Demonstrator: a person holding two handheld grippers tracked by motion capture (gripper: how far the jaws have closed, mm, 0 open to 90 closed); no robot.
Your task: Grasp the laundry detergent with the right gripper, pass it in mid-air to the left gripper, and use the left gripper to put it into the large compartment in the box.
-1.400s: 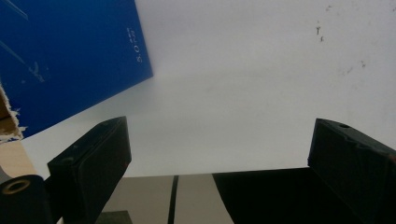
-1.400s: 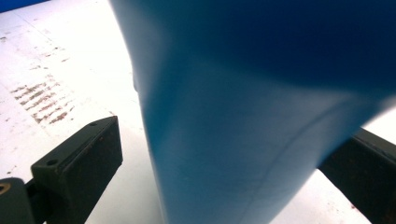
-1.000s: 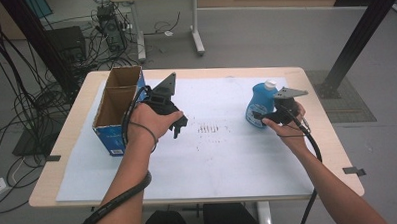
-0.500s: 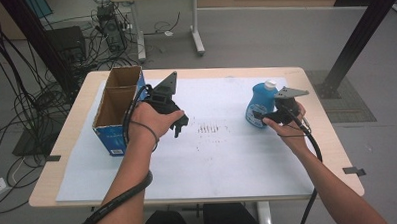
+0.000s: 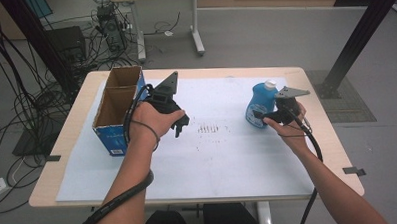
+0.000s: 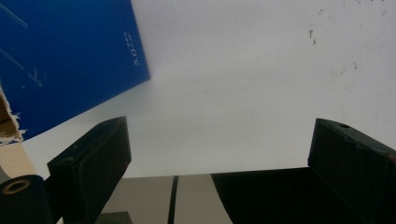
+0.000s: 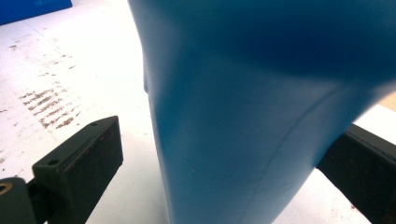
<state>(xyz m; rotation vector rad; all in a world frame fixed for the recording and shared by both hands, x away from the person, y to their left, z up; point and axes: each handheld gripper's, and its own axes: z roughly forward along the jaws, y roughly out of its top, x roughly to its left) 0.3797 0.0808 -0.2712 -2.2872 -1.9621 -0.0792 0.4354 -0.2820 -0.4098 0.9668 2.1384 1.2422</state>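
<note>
Blue bottle with a white cap stands upright on the white sheet toward the right side of the table, and your right gripper is at its side. In the right gripper view the bottle's body sits between the two black jaws, which are spread: the left jaw stands clear of it, and contact at the right jaw cannot be judged. Your left gripper hangs over the sheet just beside the open cardboard box, well apart from the bottle. In the left gripper view its jaws are wide apart with nothing between them, and the box's blue wall lies at upper left.
</note>
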